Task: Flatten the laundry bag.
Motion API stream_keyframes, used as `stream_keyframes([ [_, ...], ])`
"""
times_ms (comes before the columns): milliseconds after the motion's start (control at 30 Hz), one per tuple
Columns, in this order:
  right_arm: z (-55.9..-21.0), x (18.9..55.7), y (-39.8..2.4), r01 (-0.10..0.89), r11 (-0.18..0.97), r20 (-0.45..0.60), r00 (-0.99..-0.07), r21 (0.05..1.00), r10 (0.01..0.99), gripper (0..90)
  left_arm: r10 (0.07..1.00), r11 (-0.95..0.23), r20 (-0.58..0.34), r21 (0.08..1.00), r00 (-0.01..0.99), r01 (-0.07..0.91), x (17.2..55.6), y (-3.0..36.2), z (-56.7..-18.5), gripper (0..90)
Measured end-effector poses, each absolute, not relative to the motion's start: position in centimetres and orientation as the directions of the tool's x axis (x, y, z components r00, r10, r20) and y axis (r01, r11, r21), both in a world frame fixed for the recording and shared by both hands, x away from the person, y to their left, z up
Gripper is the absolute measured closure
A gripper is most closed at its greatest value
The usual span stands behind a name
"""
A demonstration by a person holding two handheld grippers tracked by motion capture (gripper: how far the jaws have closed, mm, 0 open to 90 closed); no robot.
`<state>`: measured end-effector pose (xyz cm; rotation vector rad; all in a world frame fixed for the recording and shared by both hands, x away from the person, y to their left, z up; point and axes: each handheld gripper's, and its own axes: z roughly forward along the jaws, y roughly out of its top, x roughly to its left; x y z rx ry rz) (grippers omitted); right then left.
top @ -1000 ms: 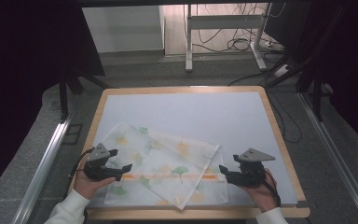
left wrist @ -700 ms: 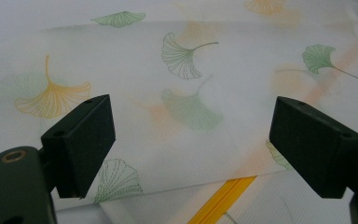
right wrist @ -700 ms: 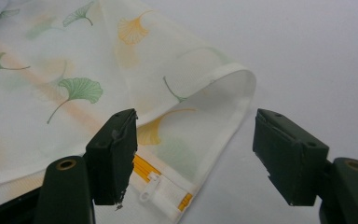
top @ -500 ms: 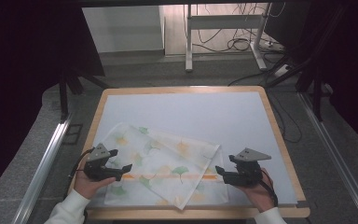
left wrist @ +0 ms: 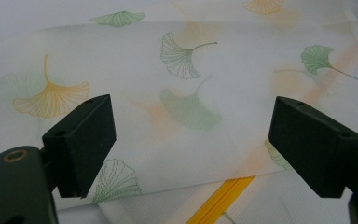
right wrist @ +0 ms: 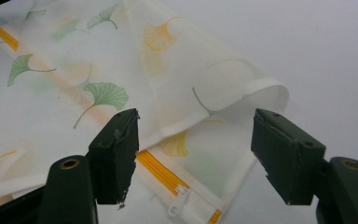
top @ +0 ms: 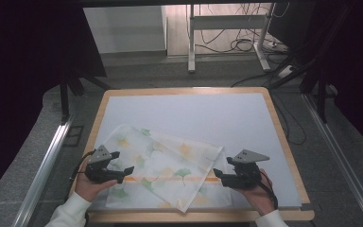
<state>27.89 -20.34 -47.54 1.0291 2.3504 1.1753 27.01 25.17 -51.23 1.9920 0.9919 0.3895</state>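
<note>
Both pairs of fingers are spread above the cloth; closing carelessly could catch one thin layer or snag its zipper, dragging it crooked.

The pouch is thin, sheer woven cloth, matt. Its zipper looks plastic. The table has a smooth matt top and wood edging.

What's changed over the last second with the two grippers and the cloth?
The right gripper has crept a little leftward, toward the cloth's right edge, jaws open around the folded corner by the orange zipper. Nothing was grabbed or released. The left gripper stays open over the cloth's left side, and the cloth lies as before.
</note>
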Motion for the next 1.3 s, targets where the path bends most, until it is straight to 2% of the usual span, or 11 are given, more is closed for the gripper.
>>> stream_keyframes([
  [767, -44.6, 28.6, -15.3, 0.404, 0.438, 0.019, -0.753, 0.803, 0.658, 32.8, 0.763, -0.316, -0.100, 0.805, 0.639, 0.503, 27.0, 25.2, -51.2, 15.2],
  [1300, -45.9, 28.6, -12.2, 0.402, 0.504, 0.032, -0.804, 0.765, 0.593, 33.3, 0.762, -0.325, -0.091, 0.803, 0.641, 0.500, 27.0, 25.2, -51.2, 15.3],
])
